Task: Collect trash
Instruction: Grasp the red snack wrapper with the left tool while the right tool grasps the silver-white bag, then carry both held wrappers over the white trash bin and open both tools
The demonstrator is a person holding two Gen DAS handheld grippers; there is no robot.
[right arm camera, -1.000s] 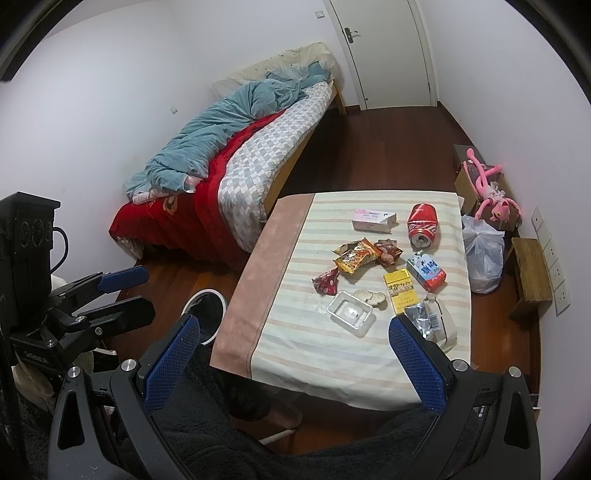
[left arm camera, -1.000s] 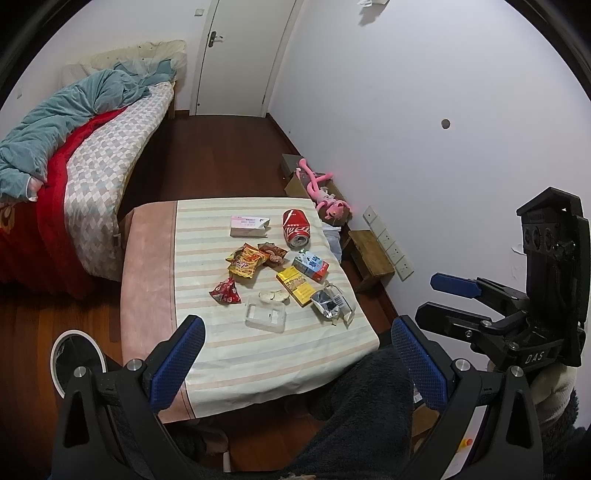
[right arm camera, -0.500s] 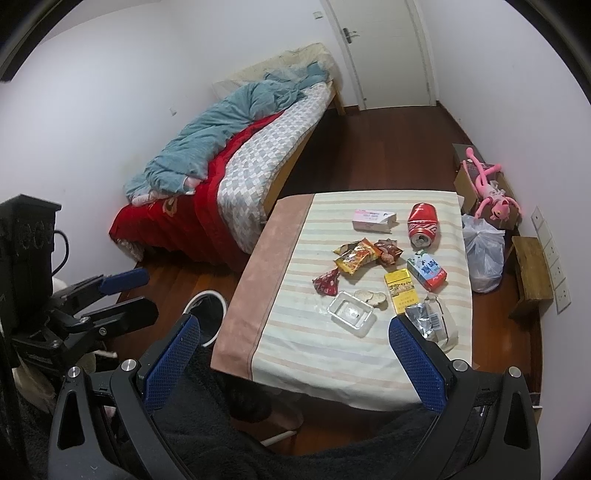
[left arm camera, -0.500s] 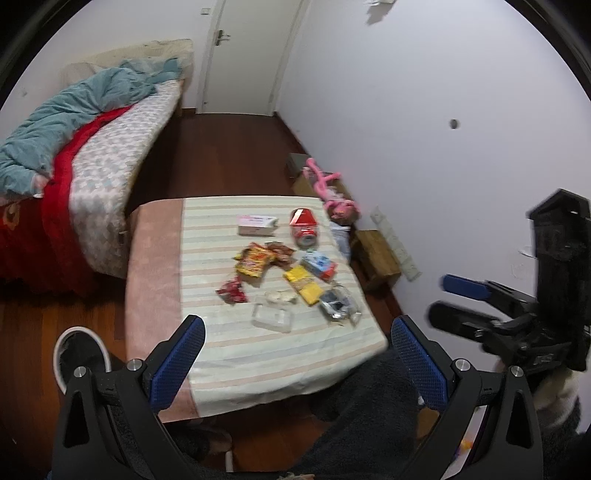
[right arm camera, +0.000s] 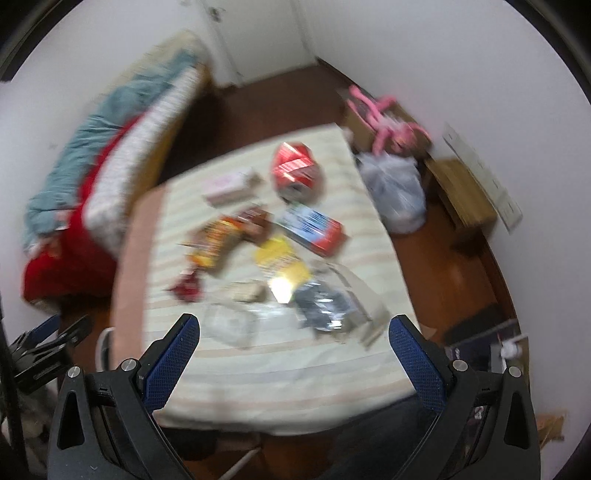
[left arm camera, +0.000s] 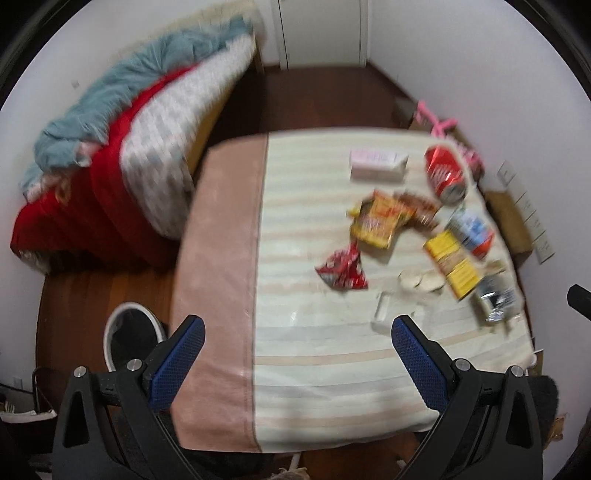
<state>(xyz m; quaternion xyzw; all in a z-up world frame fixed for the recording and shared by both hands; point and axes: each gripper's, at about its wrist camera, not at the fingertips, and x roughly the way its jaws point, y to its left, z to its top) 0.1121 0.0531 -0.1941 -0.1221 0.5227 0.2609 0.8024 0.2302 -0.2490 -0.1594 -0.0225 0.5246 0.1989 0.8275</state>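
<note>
Trash lies on the striped tablecloth (left arm camera: pixel 314 354): a red can (left arm camera: pixel 443 175), a pink box (left arm camera: pixel 376 164), a yellow snack bag (left arm camera: pixel 378 221), a red wrapper (left arm camera: pixel 341 267), a yellow carton (left arm camera: pixel 452 262), a blue-red carton (left arm camera: pixel 471 230), a silver pouch (left arm camera: pixel 495 295) and a clear plastic tray (left arm camera: pixel 391 310). A white bin (left arm camera: pixel 129 338) stands on the floor left of the table. My left gripper (left arm camera: pixel 295 354) is open and empty above the table's near edge. My right gripper (right arm camera: pixel 293 354) is open and empty above the near edge, close to the clear tray (right arm camera: pixel 231 325) and the silver pouch (right arm camera: pixel 325 306).
A bed with red and teal bedding (left arm camera: pixel 110 166) stands left of the table. A plastic bag (right arm camera: pixel 393 192), a pink plush toy (right arm camera: pixel 384 122) and a small wooden stool (right arm camera: pixel 461 195) sit by the right wall. A door (left arm camera: pixel 321 29) is at the far end.
Both grippers have moved forward and down toward the table, so the trash looks larger and blurred. The jaws of both stay open. Nothing on the table has moved.
</note>
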